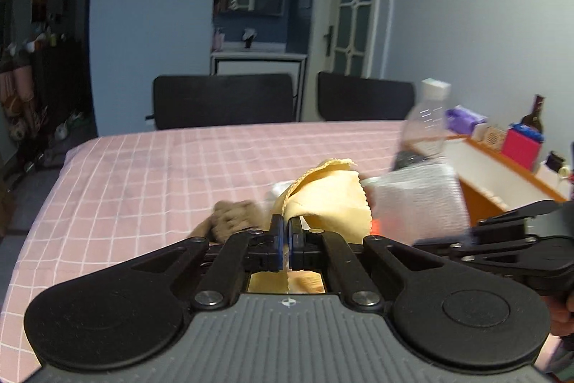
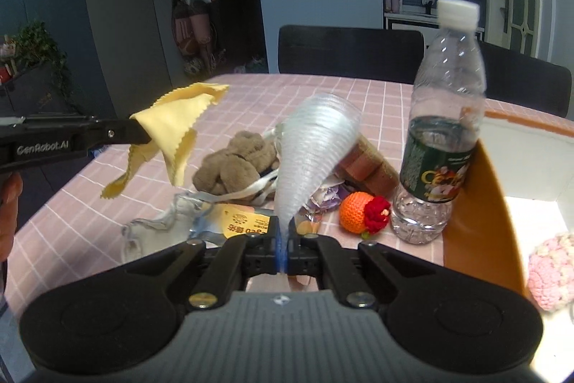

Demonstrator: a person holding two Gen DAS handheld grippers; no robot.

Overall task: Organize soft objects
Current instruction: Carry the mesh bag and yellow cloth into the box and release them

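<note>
My left gripper is shut on a yellow zigzag-edged cloth, which hangs clear above the pink checked tablecloth. The right wrist view shows the same cloth dangling from the left gripper. My right gripper is shut on a white ribbed, see-through soft sheet that stands up in a cone. On the table lie a brown plush toy and an orange crochet ball with a red flower. A pink crochet ball sits in the box at right.
A water bottle stands upright beside the orange-rimmed white box. A clear plastic packet, white straps, a purple wrapper and a brown cylinder clutter the middle. Two dark chairs stand behind the table.
</note>
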